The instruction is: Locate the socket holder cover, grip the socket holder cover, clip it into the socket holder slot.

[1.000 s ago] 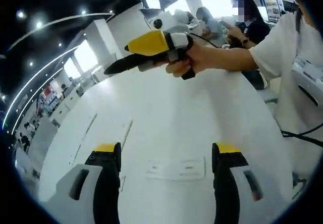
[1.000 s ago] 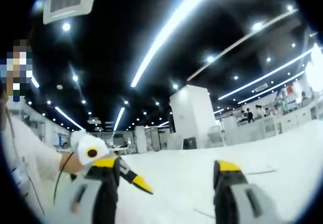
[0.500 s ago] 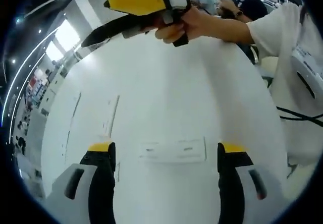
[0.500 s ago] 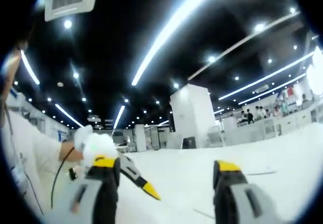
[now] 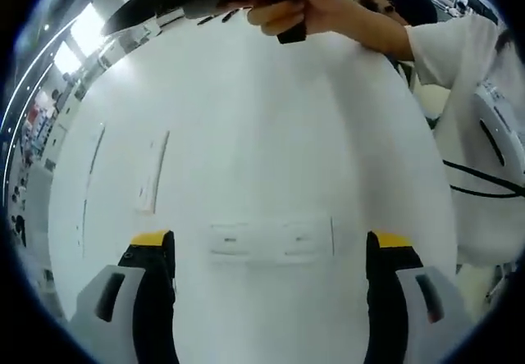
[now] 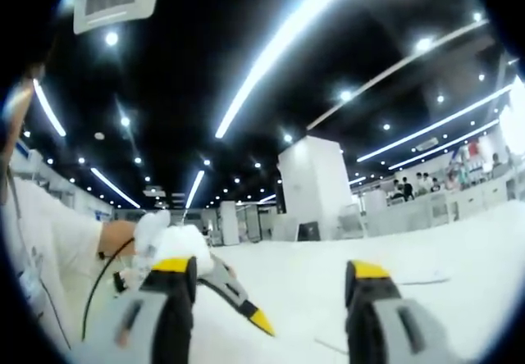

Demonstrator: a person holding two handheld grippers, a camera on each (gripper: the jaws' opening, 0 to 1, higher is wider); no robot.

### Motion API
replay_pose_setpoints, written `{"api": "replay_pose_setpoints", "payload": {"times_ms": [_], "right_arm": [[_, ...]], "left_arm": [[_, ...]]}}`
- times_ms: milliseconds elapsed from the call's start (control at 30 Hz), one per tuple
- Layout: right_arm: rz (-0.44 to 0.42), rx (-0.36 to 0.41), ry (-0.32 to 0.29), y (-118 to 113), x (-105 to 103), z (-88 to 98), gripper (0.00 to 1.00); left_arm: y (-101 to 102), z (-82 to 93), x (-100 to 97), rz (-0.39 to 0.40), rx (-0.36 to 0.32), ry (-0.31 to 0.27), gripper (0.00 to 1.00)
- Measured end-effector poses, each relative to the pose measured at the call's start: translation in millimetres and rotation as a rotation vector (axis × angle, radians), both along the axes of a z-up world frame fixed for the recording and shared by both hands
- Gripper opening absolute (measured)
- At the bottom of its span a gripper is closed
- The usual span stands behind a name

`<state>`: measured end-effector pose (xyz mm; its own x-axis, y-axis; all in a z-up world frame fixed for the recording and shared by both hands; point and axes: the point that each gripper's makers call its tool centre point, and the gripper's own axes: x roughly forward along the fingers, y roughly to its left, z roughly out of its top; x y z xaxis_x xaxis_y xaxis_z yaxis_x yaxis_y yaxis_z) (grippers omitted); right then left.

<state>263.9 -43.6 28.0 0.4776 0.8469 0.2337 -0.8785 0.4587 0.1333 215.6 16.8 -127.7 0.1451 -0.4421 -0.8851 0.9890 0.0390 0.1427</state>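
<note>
Nearing socket holder [image 5: 271,241]; left hand-held gripper [image 5: 271,253] jaws wider apart than before.

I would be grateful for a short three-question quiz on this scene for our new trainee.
1. True or false: the left gripper has its jaws shut on the white rectangular part.
2. Multiple choice: where does that white rectangular part lie? A. flat on the white table, between the left gripper's jaws; B. held in the right gripper; C. in the person's hand.
3. Fill the gap: in the right gripper view, the tip of the other gripper's jaw is coloured ____.

Key: 1 false, the jaws stand wide apart. 2 A. 3 yellow.
</note>
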Motion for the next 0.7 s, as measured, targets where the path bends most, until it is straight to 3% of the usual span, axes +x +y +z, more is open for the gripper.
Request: {"api": "replay_pose_setpoints", "payload": {"times_ms": [167, 500, 700], "right_arm": [[0.002, -0.001, 0.0, 0, 0, 0.1, 0.73], [0.001, 0.004, -0.003, -1, -2, 1.8, 0.73], [0.003, -0.001, -0.007, 0, -3, 2.1, 0.73]], "left_arm": [[0, -7.0, 0.1, 0.01, 0.055, 0.059, 0.95], [5, -17.4, 2.4, 0.038, 0.145, 0.112, 0.85], [5, -17.1, 5.0, 0.034, 0.154, 0.094, 0.76]]}}
